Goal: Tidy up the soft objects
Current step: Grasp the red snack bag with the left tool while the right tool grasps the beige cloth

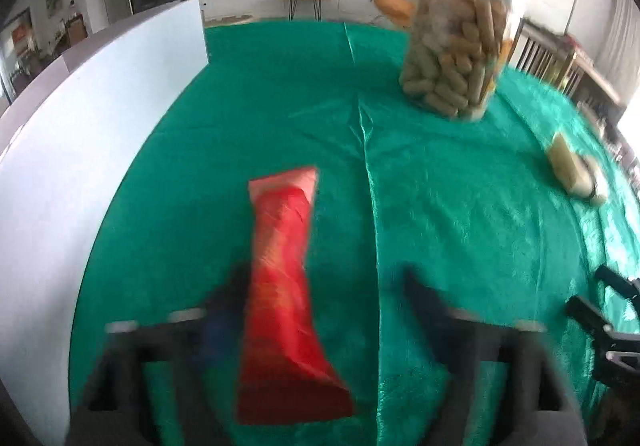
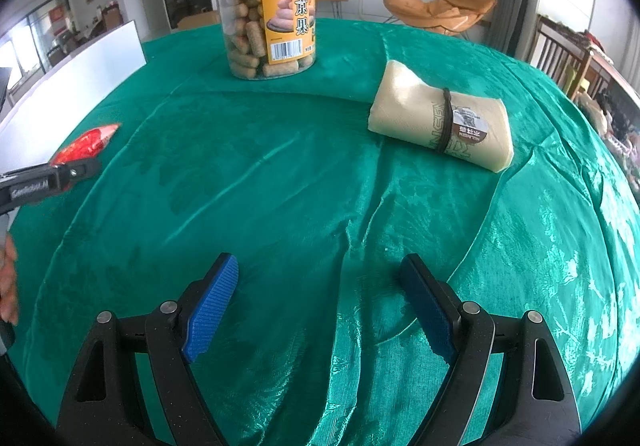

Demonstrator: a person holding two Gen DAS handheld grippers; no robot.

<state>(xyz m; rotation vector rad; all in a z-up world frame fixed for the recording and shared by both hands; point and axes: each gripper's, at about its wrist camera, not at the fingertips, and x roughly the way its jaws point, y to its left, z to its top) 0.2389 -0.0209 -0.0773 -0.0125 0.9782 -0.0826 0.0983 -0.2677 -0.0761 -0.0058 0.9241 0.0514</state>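
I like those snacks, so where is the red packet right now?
The red packet lies on the green tablecloth between the left gripper fingers, near the white board.

The left gripper is angled downward, its jaws spread wide and blurred. The right gripper is likewise pitched downward, its blue pads parted. A hand is glimpsed left of the right gripper's fingers.

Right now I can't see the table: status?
Left gripper open, red packet between fingers, not gripped. Right gripper open, empty. Tissue pack untouched. Snack jar clear.
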